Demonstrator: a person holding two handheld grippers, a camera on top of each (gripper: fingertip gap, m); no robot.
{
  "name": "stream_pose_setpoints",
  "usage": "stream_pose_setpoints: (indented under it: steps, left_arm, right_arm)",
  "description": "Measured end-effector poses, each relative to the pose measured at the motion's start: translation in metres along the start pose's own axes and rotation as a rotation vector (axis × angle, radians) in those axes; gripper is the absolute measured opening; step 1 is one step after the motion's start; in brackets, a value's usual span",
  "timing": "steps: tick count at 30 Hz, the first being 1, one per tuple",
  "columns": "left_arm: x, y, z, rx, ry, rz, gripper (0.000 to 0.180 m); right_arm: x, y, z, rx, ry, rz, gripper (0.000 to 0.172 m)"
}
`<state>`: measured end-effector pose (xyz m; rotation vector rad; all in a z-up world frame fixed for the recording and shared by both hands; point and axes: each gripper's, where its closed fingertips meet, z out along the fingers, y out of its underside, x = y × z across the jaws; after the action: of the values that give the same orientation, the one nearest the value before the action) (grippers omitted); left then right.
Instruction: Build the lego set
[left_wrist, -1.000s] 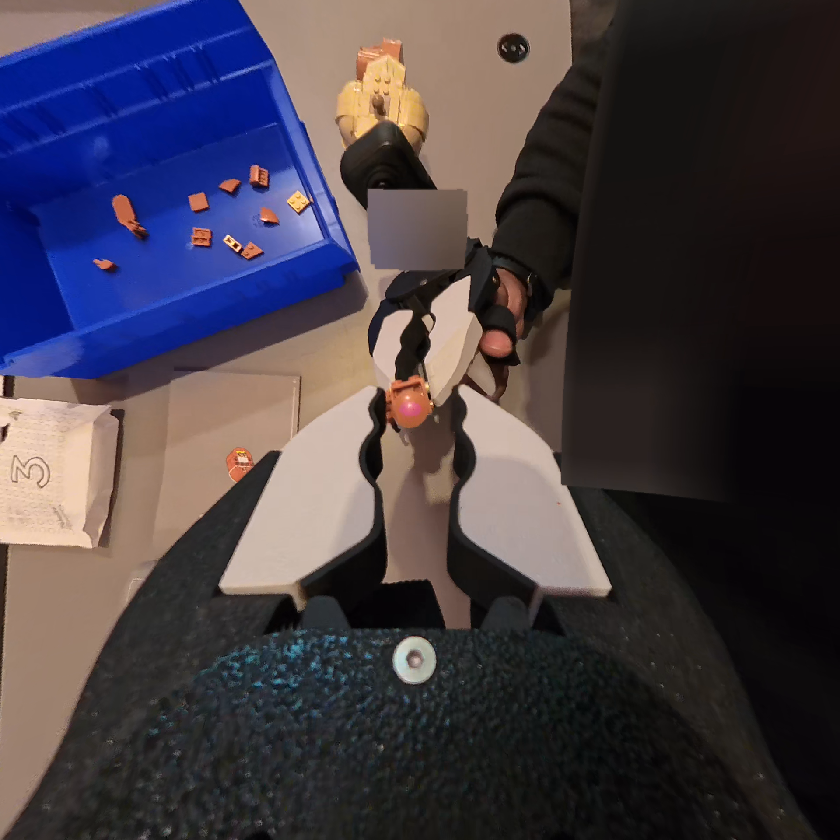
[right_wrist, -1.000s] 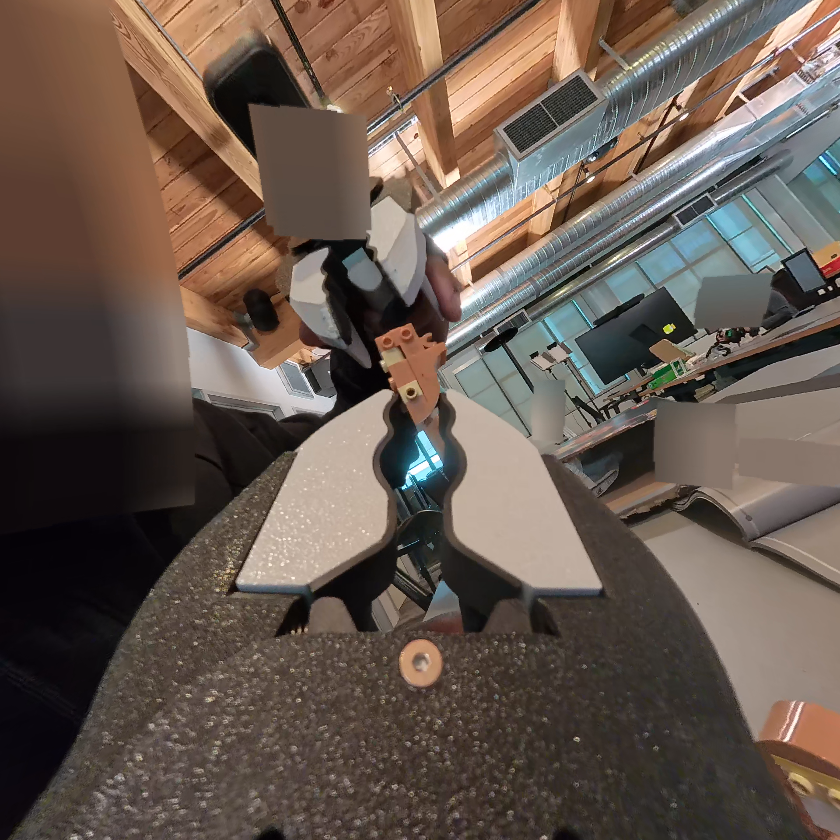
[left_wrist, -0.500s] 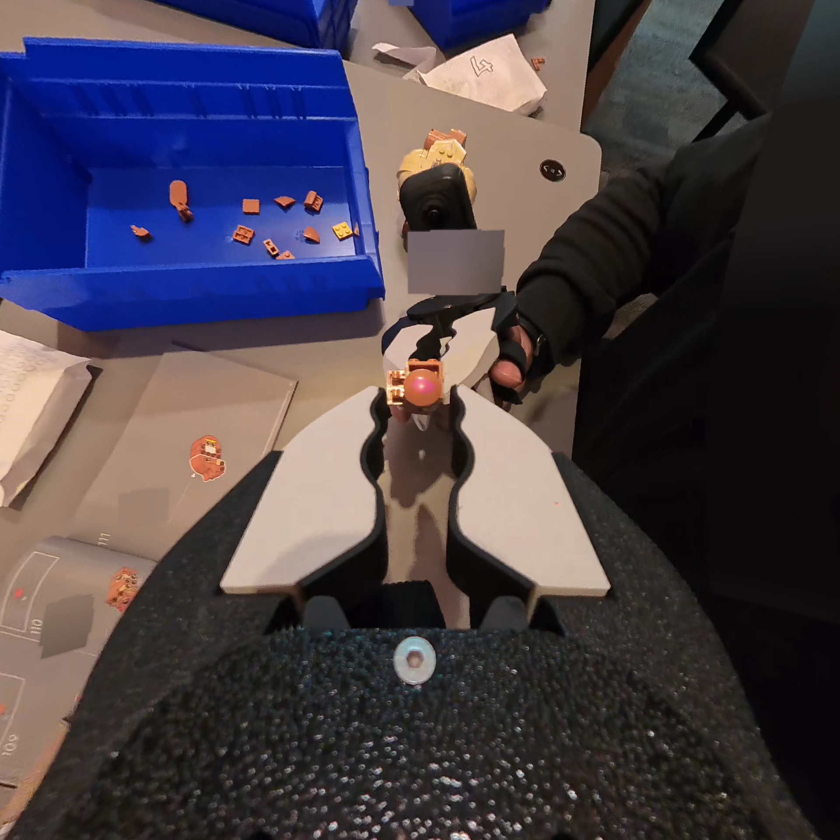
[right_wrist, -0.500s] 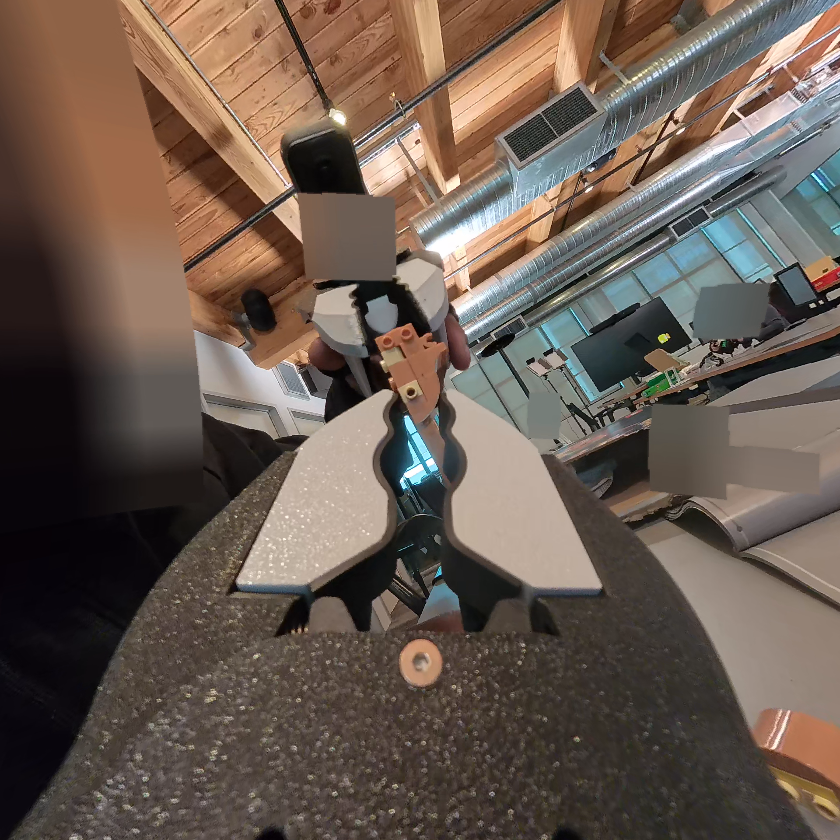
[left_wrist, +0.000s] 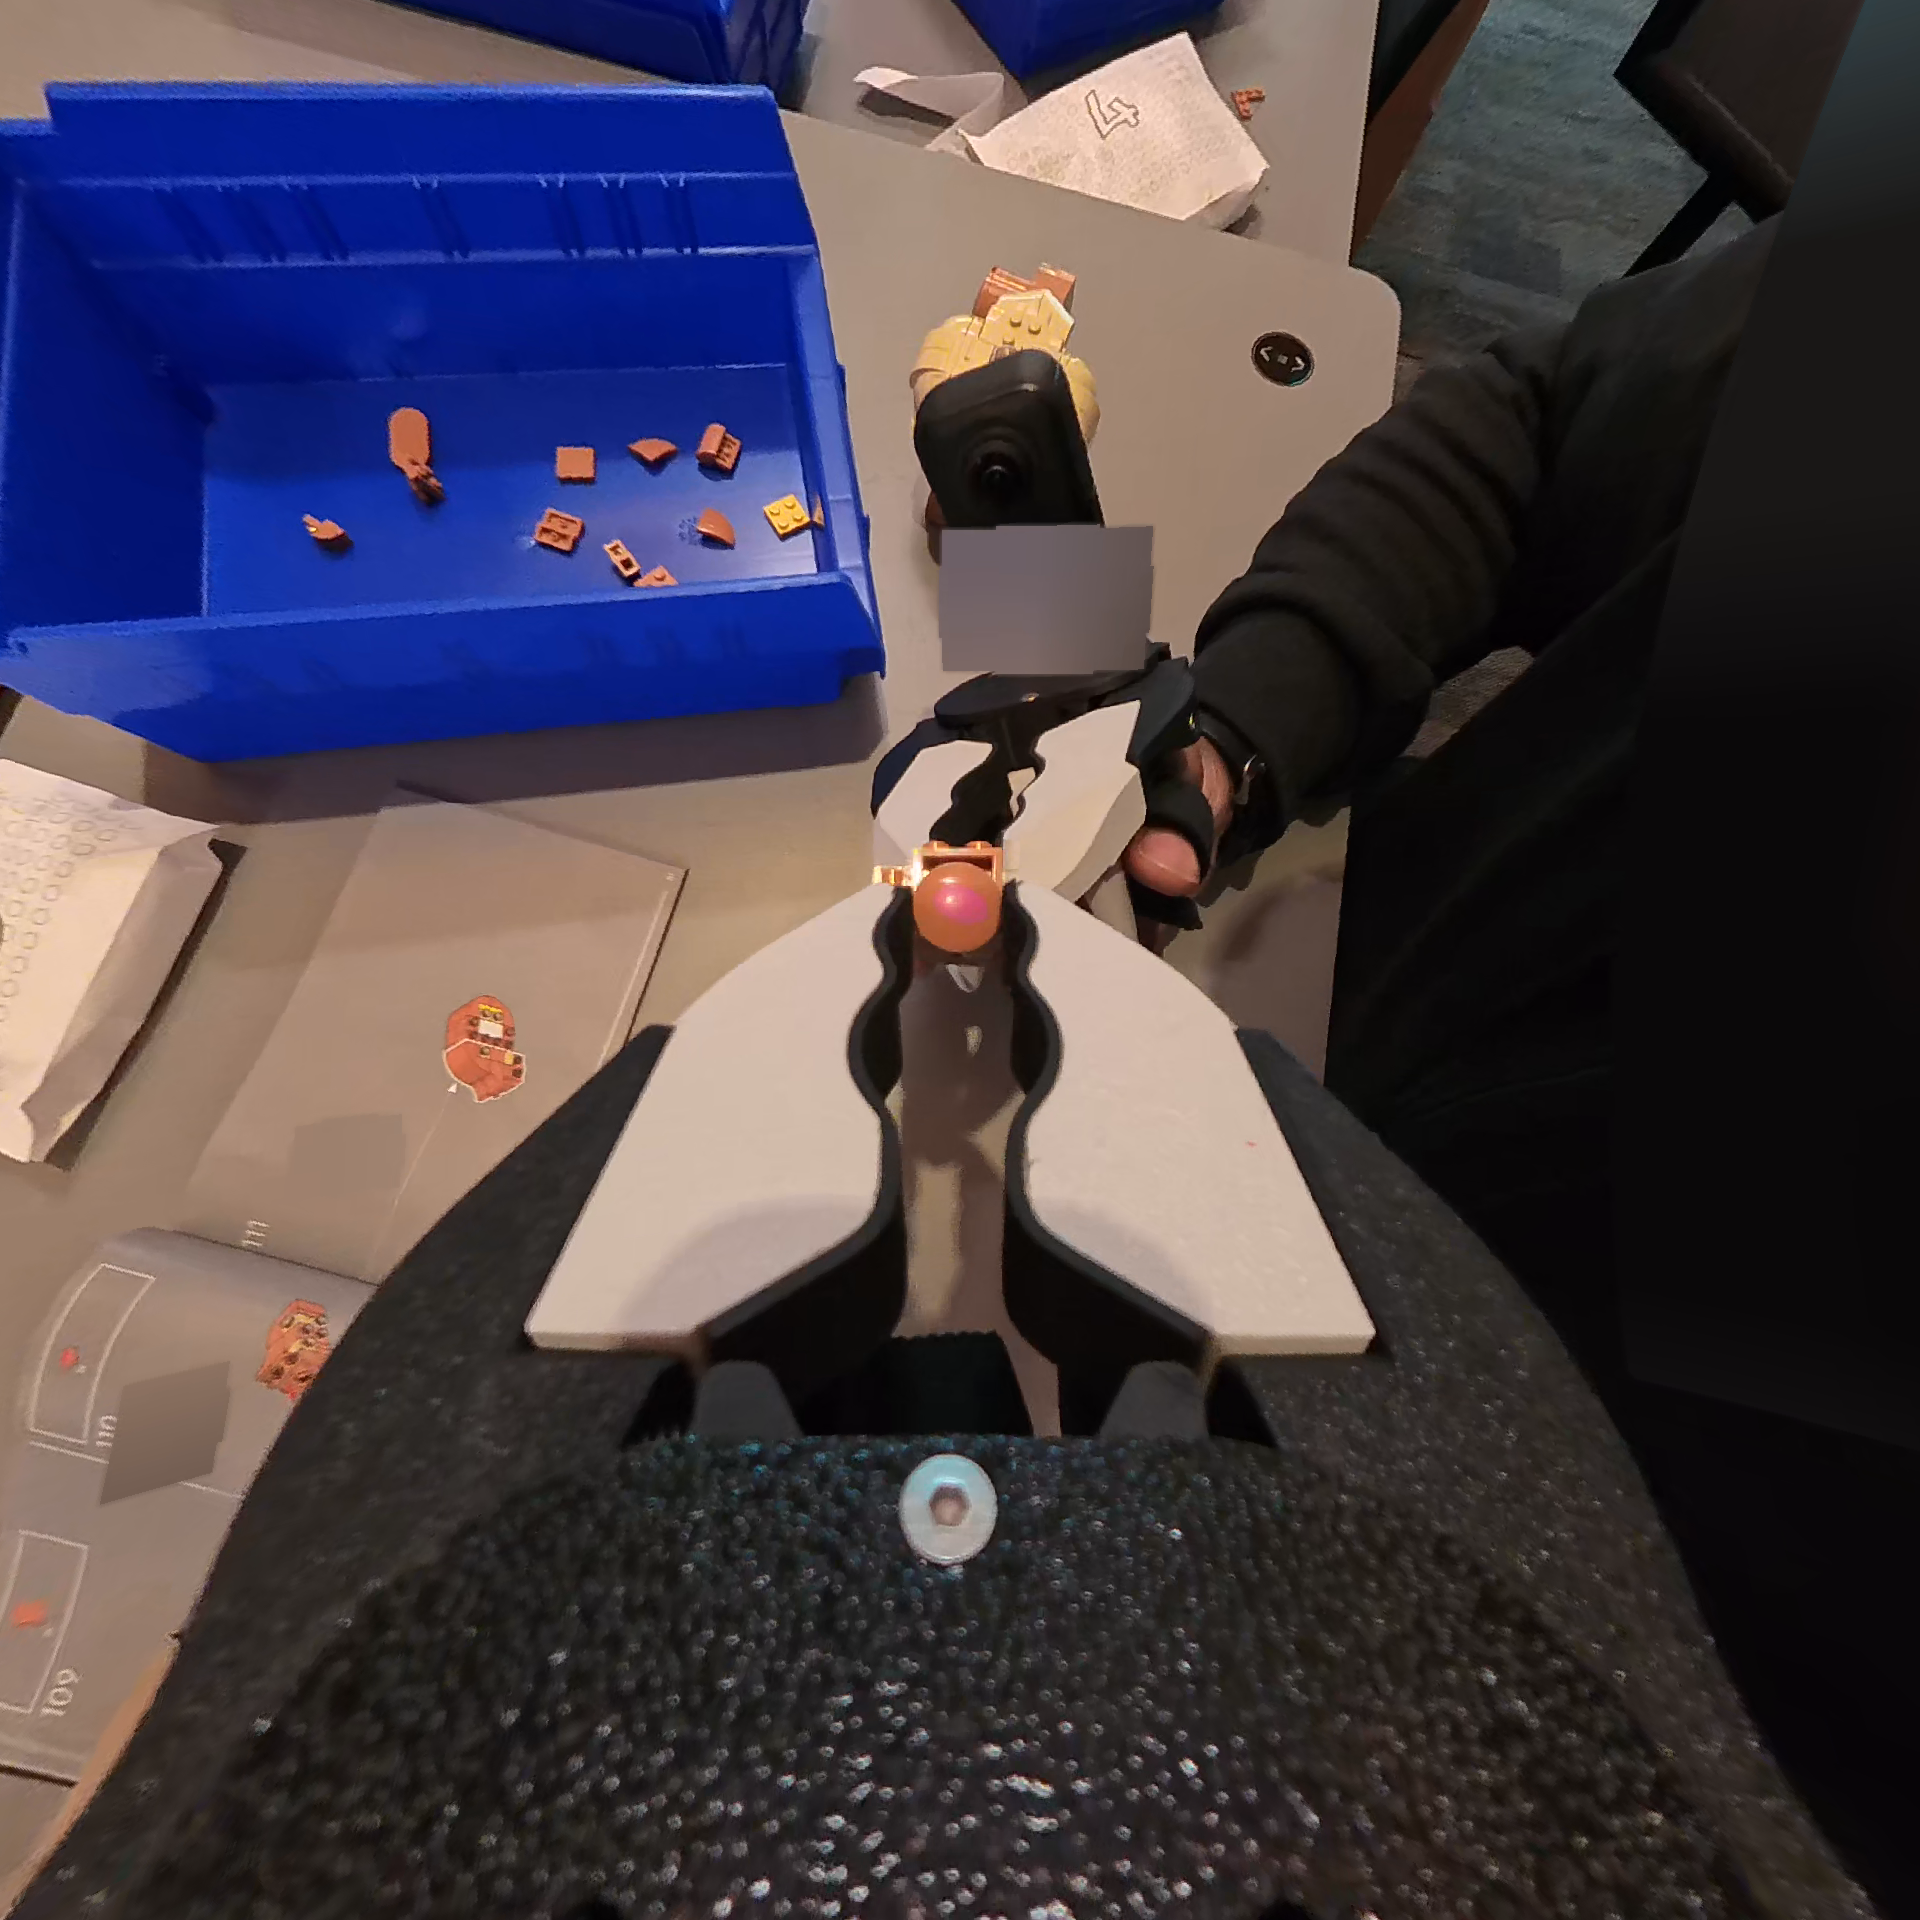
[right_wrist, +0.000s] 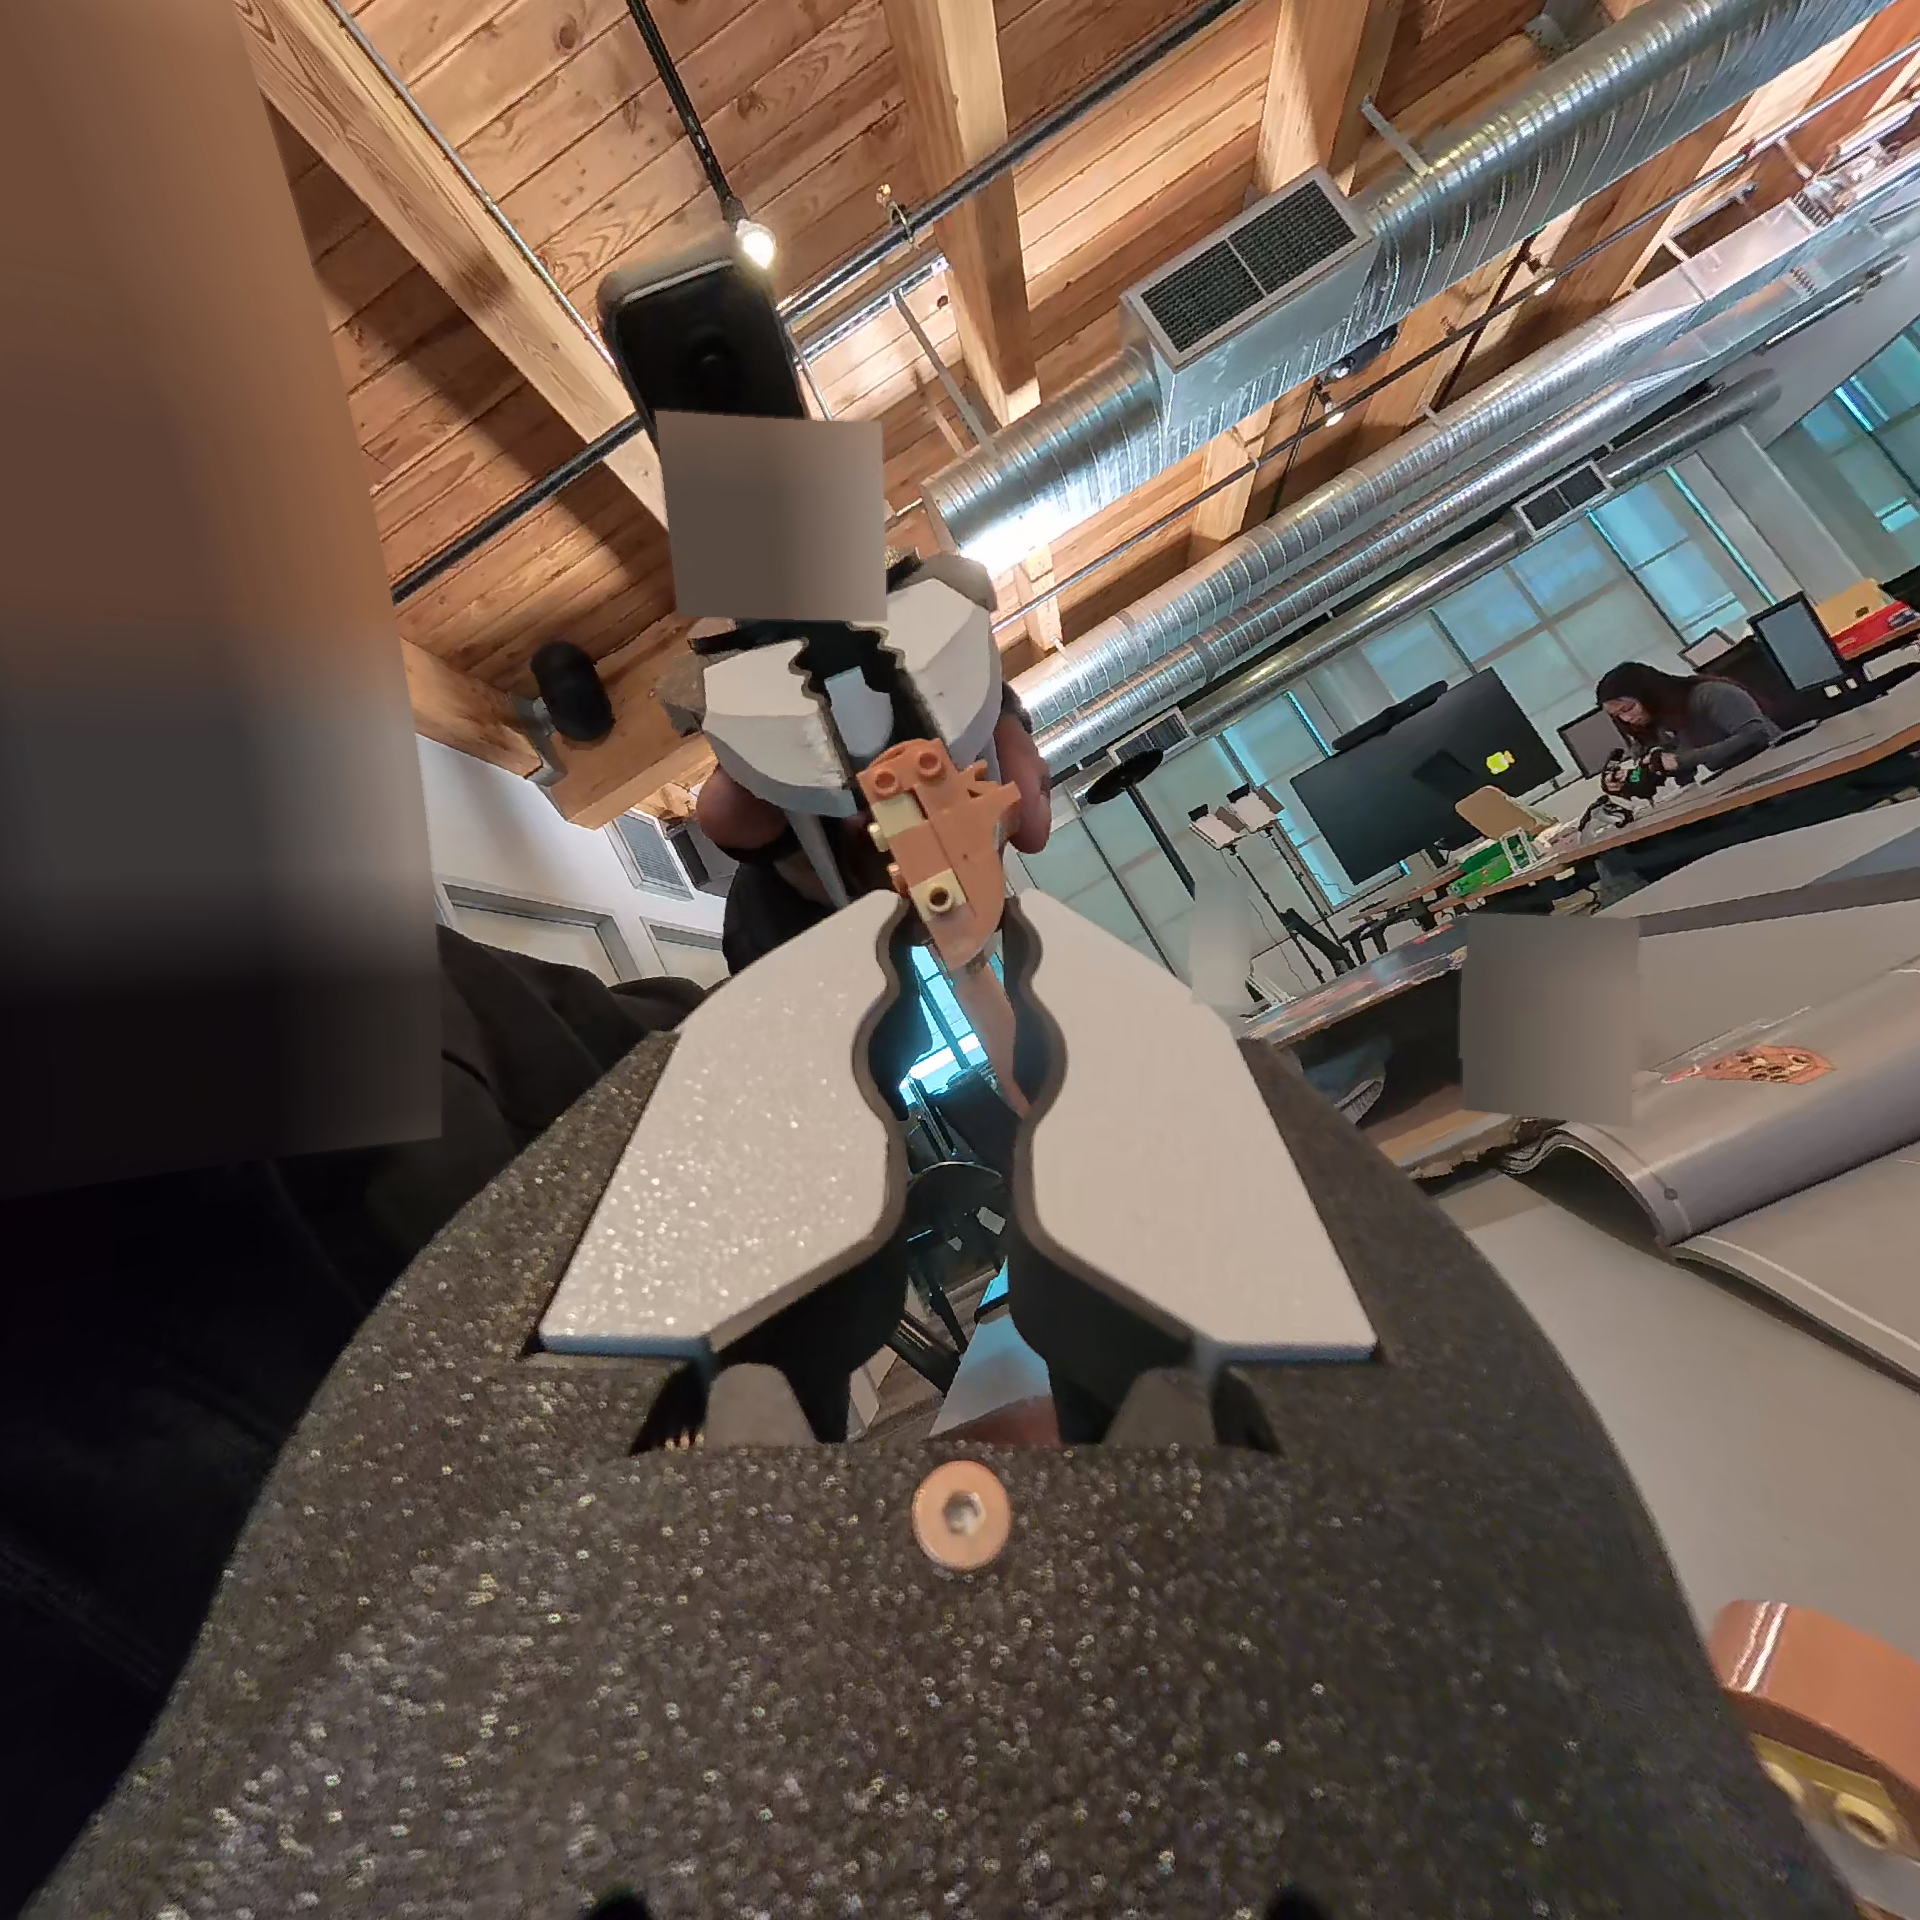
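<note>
Above the grey table, the left gripper has its jaws pinching the rounded end of a small orange-brown brick assembly. Facing it, the right gripper pinches the same assembly's flat end. Beyond stands a blue plastic bin with loose bricks.

Blue bin on grey bench, holding small brown and yellow bricks. Beside the bin's right wall: tan brick figure. In front of the bin: open grey booklet; white paper bag at its left. Beyond the bin: second paper bag.
</note>
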<state>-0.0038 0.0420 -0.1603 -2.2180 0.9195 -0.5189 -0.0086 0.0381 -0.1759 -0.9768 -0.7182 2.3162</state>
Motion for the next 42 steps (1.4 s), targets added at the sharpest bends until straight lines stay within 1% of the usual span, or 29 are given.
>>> stream_pose_setpoints:
  steps: [9,27,38,42]
  left_arm:
    - [0.0009,-0.0028,-0.0003,-0.002,0.001,-0.004,0.015]
    - [-0.0045,-0.0006,0.004,-0.015,-0.02,-0.076,0.016]
    - [-0.0032,-0.0003,0.005,-0.021,-0.023,-0.069,0.022]
    - [-0.0034,-0.0039,-0.0036,-0.003,-0.037,-0.048,0.025]
  right_arm:
    - [0.0006,0.0005,0.0,-0.002,0.009,-0.015,0.016]
    - [0.0063,-0.0003,-0.0012,0.004,0.067,-0.074,0.016]
    - [0.0067,-0.0016,-0.0018,0.015,0.063,-0.054,0.016]
    - [0.0071,-0.0031,-0.0022,0.02,0.06,-0.045,0.016]
